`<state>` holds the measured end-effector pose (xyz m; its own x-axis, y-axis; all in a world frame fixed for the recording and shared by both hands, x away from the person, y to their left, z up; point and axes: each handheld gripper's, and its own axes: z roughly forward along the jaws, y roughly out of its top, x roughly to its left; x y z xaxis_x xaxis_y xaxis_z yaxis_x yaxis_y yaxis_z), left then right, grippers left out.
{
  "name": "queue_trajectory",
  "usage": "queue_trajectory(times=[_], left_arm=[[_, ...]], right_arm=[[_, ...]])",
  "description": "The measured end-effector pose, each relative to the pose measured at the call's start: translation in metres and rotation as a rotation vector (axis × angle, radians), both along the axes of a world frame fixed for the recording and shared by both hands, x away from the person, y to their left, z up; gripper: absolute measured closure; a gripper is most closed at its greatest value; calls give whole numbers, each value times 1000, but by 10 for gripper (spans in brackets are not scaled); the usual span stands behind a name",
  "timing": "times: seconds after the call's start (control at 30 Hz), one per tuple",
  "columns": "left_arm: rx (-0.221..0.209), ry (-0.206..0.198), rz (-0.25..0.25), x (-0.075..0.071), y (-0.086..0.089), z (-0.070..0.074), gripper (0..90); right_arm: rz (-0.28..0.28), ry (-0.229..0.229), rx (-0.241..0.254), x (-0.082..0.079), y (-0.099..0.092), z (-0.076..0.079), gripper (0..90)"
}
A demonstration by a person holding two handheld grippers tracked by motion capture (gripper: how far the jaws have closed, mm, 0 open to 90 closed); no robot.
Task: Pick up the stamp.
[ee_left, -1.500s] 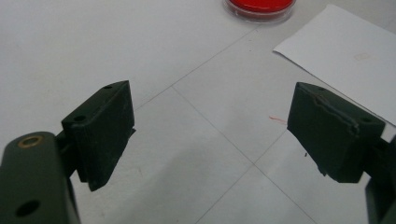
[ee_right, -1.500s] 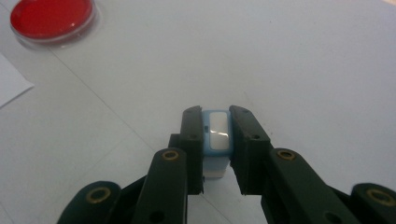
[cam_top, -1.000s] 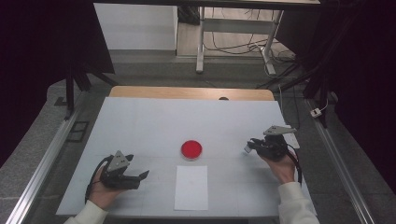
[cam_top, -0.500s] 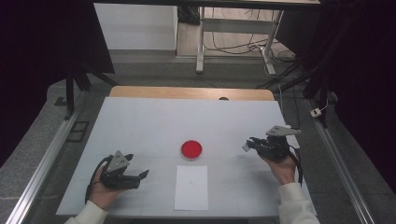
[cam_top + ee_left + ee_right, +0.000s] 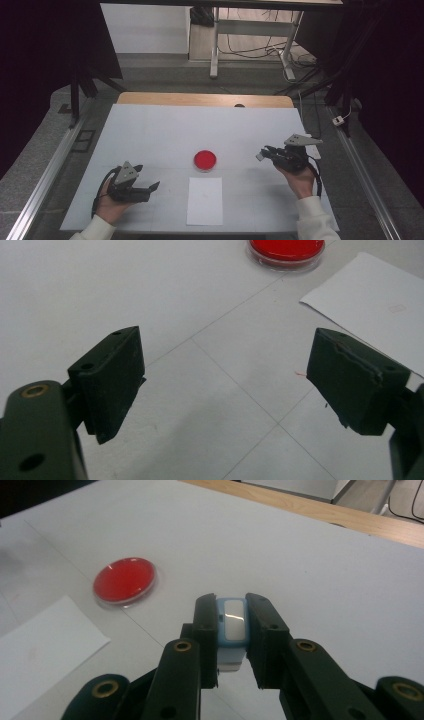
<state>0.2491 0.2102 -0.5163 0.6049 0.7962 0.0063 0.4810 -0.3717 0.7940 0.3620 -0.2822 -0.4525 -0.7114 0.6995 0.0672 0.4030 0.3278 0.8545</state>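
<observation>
The right gripper (image 5: 232, 630) was clamped on a small pale-blue block (image 5: 232, 622) with a glossy whitish face, holding it at the right of the white table (image 5: 165, 130), clear of the red dish (image 5: 205, 160) that sat near the middle. At the near left, the left gripper (image 5: 225, 385) stood wide apart with nothing between its pads, pointing toward the dish. A white sheet of paper (image 5: 205, 200) lay just nearer than the dish, between the two hands.

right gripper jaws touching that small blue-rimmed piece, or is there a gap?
Touching. The right gripper view shows the right gripper with both jaws pressed flat against the sides of the small blue-rimmed piece, no gap on either side.
</observation>
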Motion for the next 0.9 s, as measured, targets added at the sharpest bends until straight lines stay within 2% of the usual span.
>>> queue_trajectory(times=[0.03,0.5,0.9], left_arm=[[-1,0,0,0,0,0,157],[1,6,-5,1,-2,-1,158],[3,5,-9,2,-4,-2,158]], right_arm=[[2,0,13,0,1,0,755],[47,-13,40,-7,22,3,754],[74,-5,71,-10,34,2,754]])
